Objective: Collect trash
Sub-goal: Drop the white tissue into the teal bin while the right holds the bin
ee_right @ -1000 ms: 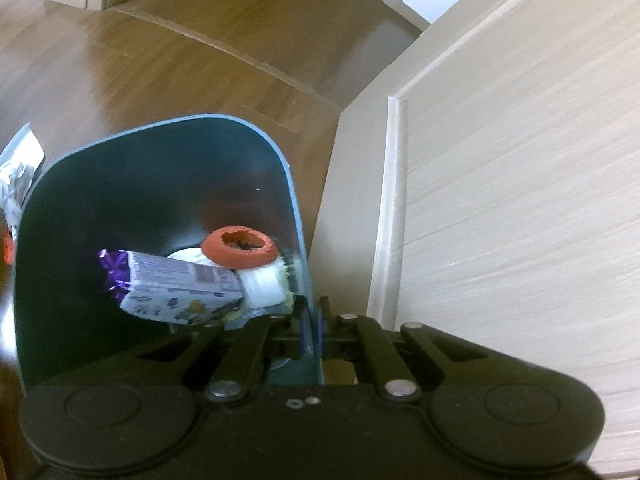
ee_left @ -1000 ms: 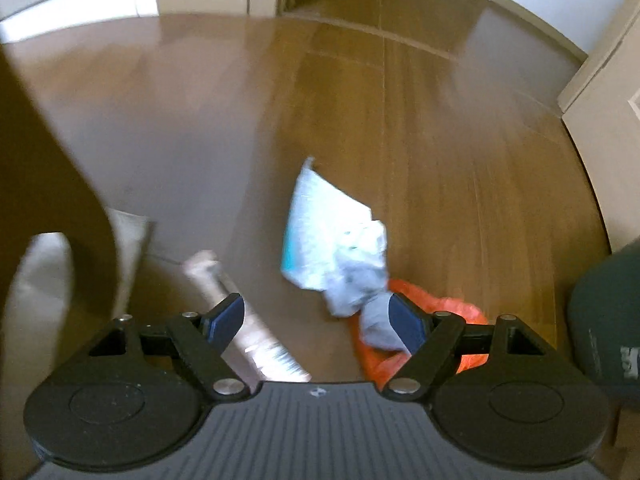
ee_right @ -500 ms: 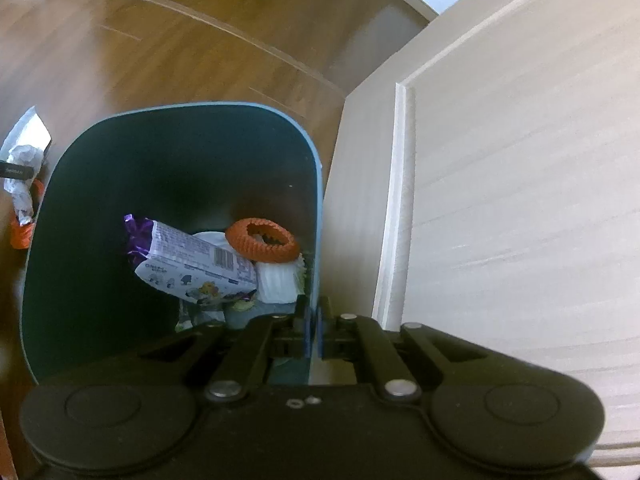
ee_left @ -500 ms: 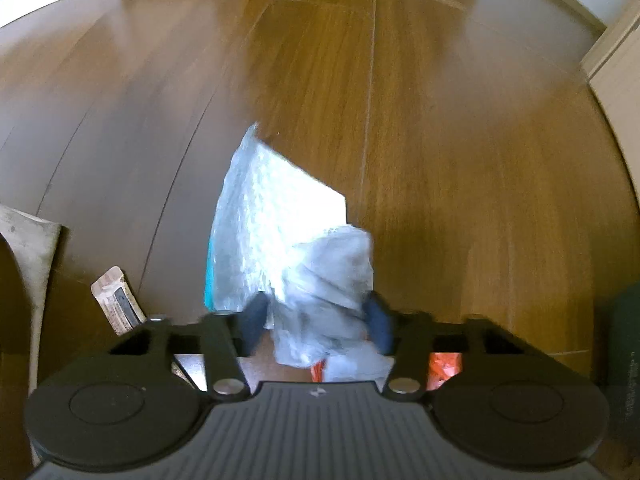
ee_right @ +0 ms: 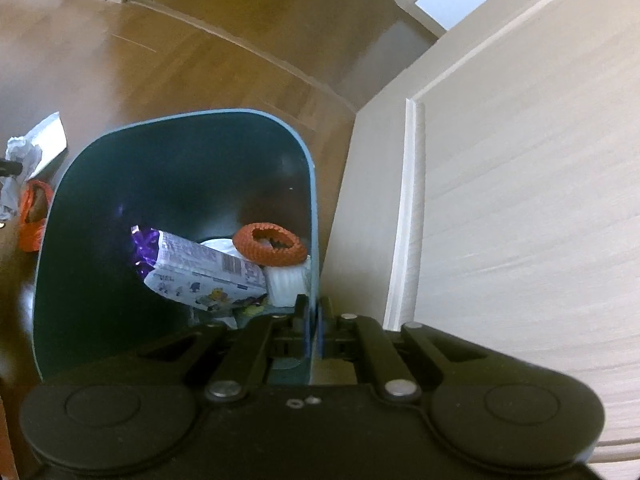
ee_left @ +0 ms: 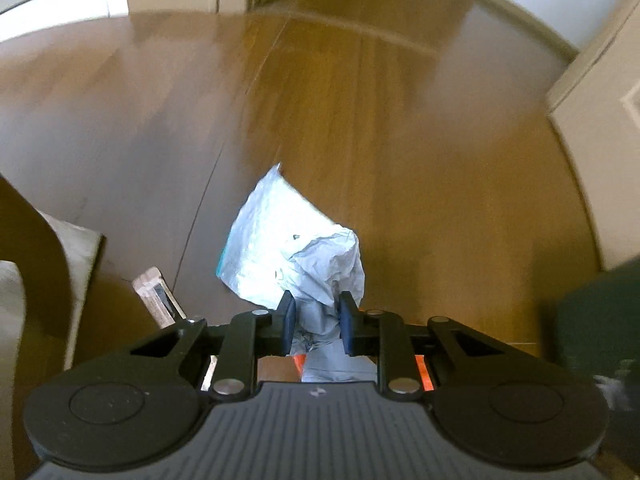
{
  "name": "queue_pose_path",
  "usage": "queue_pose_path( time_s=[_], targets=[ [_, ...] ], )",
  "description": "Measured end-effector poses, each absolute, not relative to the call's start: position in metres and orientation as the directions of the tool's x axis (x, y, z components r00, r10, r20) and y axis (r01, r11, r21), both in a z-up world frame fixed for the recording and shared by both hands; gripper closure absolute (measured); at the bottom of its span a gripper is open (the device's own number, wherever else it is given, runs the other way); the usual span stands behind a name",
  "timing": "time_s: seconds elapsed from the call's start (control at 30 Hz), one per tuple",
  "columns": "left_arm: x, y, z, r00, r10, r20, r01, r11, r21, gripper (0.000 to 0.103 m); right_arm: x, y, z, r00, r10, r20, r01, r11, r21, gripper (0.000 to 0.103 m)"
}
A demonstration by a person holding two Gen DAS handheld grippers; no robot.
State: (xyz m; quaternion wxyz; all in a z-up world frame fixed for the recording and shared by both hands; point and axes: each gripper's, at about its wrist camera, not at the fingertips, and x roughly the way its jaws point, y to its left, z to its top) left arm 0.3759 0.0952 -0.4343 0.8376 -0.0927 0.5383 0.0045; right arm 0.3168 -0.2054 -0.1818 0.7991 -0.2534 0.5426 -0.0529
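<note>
My left gripper [ee_left: 316, 322] is shut on a crumpled grey-white paper wad [ee_left: 332, 268], held above the wooden floor. A white and teal plastic bag [ee_left: 266, 240] lies on the floor just behind the wad. An orange wrapper [ee_left: 422, 368] shows below the fingers. My right gripper [ee_right: 314, 322] is shut on the right rim of a dark green trash bin [ee_right: 180, 176]. Inside the bin lie a purple snack wrapper [ee_right: 200, 268], an orange ring [ee_right: 270, 244] and white trash. The wad and orange wrapper [ee_right: 34, 216] also show left of the bin.
A small printed wrapper [ee_left: 156, 296] lies on the floor to the left, beside a pale mat [ee_left: 76, 248]. A light wooden door [ee_right: 500, 200] stands right of the bin. The bin's edge [ee_left: 592, 320] is at the right of the left wrist view.
My left gripper has closed on the paper wad and lifted it off the floor. The right gripper has kept hold of the bin rim and tilted slightly.
</note>
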Motion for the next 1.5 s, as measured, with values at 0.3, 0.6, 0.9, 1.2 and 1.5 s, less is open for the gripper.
queue_pose_path(
  time_s=[0.3, 0.6, 0.9, 1.2, 1.5],
  targets=[
    [0.324, 0.037, -0.293, 0.540, -0.388, -0.747, 0.243, 0.921, -0.304, 0.081, 0.316, -0.205, -0.180, 0.424, -0.328, -0.844, -0.253, 0.852, -0.458, 0.098],
    [0.307, -0.074, -0.280, 0.434, -0.492, -0.755, 0.489, 0.832, -0.262, 0.081, 0.326, -0.203, -0.181, 0.442, -0.314, -0.840, -0.300, 0.831, -0.469, 0.098],
    [0.310, -0.139, -0.318, 0.358, -0.440, -0.823, 0.526, 0.824, -0.212, 0.081, 0.328, -0.206, -0.188, 0.456, -0.283, -0.844, -0.327, 0.829, -0.454, 0.096],
    [0.309, -0.129, -0.313, 0.341, -0.476, -0.811, 0.468, 0.834, -0.292, 0.040, 0.324, -0.205, -0.186, 0.476, -0.247, -0.844, -0.337, 0.835, -0.434, 0.096],
    [0.288, -0.090, -0.279, 0.481, -0.452, -0.751, 0.437, 0.866, -0.242, 0.025, 0.319, -0.207, -0.182, 0.486, -0.228, -0.844, -0.334, 0.844, -0.420, 0.095]
  ],
)
